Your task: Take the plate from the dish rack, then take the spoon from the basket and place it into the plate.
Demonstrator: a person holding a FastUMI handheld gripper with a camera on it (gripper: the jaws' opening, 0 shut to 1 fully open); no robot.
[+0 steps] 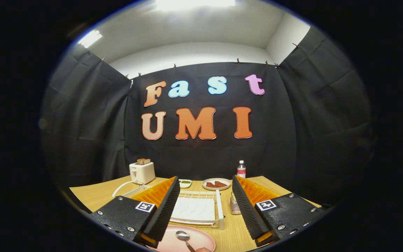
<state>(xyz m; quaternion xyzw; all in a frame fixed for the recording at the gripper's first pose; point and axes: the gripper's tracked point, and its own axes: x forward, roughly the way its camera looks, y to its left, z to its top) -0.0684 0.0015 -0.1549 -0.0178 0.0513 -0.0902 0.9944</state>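
The gripper (205,210) is open, its 2 fingers apart with bare table (234,231) between. The spoon (184,238) lies on the plate (173,241) beneath them; the dish rack (196,209) sits just ahead.

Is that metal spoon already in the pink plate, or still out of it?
In. The metal spoon lies on the round pink plate, between the open jaws of the gripper, which hold nothing.

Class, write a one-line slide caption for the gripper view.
Open tool above a pink plate holding a spoon, dish rack ahead.
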